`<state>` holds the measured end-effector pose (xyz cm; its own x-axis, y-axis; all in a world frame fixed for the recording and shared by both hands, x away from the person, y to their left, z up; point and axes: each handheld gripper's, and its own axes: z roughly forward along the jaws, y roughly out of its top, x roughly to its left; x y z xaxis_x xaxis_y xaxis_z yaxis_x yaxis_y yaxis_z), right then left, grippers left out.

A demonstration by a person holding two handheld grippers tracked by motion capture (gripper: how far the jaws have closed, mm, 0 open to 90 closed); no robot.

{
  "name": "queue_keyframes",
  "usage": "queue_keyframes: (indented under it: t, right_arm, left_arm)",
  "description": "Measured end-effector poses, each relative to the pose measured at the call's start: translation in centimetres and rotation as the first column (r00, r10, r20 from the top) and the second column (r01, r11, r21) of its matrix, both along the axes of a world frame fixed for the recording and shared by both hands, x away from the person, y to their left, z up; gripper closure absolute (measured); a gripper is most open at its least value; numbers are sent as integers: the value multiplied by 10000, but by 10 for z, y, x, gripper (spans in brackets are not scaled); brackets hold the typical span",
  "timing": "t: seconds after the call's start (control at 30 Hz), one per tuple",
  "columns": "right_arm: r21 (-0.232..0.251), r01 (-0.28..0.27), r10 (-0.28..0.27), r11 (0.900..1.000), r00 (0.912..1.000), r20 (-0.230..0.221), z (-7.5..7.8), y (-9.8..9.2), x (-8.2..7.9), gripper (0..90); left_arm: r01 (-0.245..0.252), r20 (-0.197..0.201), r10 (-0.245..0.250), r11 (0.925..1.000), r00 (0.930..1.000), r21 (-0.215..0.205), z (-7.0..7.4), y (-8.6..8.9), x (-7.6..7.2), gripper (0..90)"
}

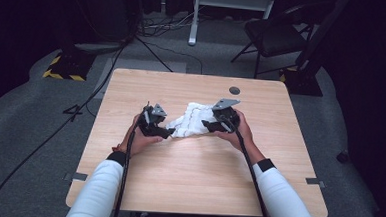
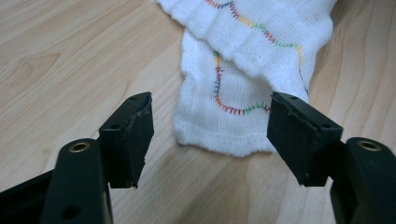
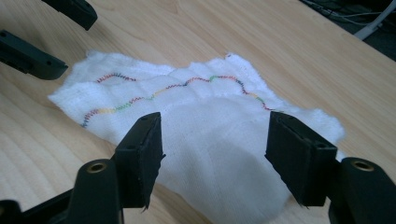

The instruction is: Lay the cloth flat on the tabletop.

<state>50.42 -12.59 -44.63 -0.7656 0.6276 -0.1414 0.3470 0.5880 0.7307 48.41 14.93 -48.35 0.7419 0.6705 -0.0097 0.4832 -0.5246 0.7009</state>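
Flanking a white cloth (image 1: 190, 121) near the middle of the table (image 1: 132, 85), both tools sit empty; the left gripper (image 2: 210, 126) gapes around its folded near hem; the right gripper (image 3: 215, 140) gapes over the rumpled end; folding looks half done, no grip taken yet.

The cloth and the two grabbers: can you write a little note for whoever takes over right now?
Left gripper: open, cloth edge between the jaws, not pinched.
Right gripper: open over the cloth's other end, holding nothing.
Cloth: white with wavy coloured stitching, lying rumpled and partly folded over near the middle of the table.
Done: no neat fold.
Left: probably grip both ends, then fold or spread.
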Motion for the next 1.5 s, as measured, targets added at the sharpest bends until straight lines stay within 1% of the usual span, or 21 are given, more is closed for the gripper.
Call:
queue_keyframes:
  t: [0.07,0.13,0.17,0.2,0.27,0.3,0.33,0.4,0.43,0.57,0.63,0.77,0.83,0.97,1.03,1.13,1.3,1.37,1.4,1.47,1.5]
  right_arm:
    - [-58,40,-40,10000,10000,-85,-3,3,2,386]
    - [-323,93,-102,9994,9996,-261,-9,5,6,417]
    - [-463,148,-161,9988,9994,-291,-11,6,7,466]
    - [-677,157,-184,9976,9991,-392,-14,4,9,585]
    - [-743,135,-175,9971,9984,-540,-16,1,9,694]
    - [-743,135,-175,9971,9984,-540,-16,1,9,694]
    - [-798,40,-87,9968,9982,-587,-18,-2,7,768]
    - [-840,-35,-14,9965,9983,-575,-19,-2,6,792]
    - [-882,-83,46,9961,9991,-413,-18,-5,3,814]
    - [-737,-168,155,9971,9997,-187,-16,-11,-5,832]
    - [-503,-300,302,9983,9995,43,-13,-20,-15,832]
    - [-384,-579,584,9976,9982,121,-10,-31,-28,837]
    - [-286,-784,787,9965,9968,113,-10,-41,-42,836]
    - [-295,-960,962,9949,9953,48,-12,-50,-58,815]
    - [-433,-1006,1009,9940,9949,45,-13,-59,-71,814]
    - [-580,-976,973,9935,9952,-71,-15,-68,-79,827]
    - [-806,-700,686,9943,9975,-194,-23,-76,-80,827]
    - [-847,-468,447,9953,9987,-261,-26,-79,-79,769]
    - [-592,-316,314,9977,9995,-43,-23,-82,-79,738]
    - [-476,-253,260,9985,9996,131,-18,-83,-79,718]
    - [-102,-274,277,9996,9992,281,-8,-80,-79,656]
  left_arm:
    - [75,-11,-75,9999,10000,93,-1,-2,1,326]
    - [261,-111,-258,9994,9996,227,-3,-6,4,372]
    - [415,-150,-412,9989,9990,200,-4,-7,4,393]
    - [480,-158,-476,9986,9987,224,-5,-9,7,424]
    - [573,-200,-568,9980,9982,260,-5,-11,8,481]
    - [573,-200,-568,9980,9982,260,-5,-11,8,495]
    - [570,-234,-563,9980,9981,287,-6,-12,9,515]
    - [718,-343,-705,9966,9969,394,-8,-14,9,549]
    - [740,-366,-728,9967,9967,335,-8,-14,9,576]
    - [721,-349,-707,9966,9969,403,-8,-15,7,619]
    - [691,-388,-671,9963,9970,510,-7,-17,5,621]
    - [771,-426,-746,9953,9963,580,-6,-19,1,624]
    - [861,-477,-829,9939,9954,695,-5,-22,-4,615]
    - [834,-465,-797,9929,9957,848,-4,-25,-10,608]
    - [828,-409,-793,9923,9960,918,-4,-26,-14,605]
    - [918,-477,-878,9919,9950,880,-4,-27,-22,605]
    - [1448,-690,-1405,9875,9877,620,-5,-31,-39,575]
    - [1702,-668,-1659,9833,9839,640,-5,-34,-48,570]
    - [1897,-774,-1852,9803,9796,548,-4,-35,-56,574]
    - [2014,-790,-1969,9781,9772,531,-4,-35,-59,577]
    - [2120,-817,-2075,9759,9748,509,-4,-36,-64,578]
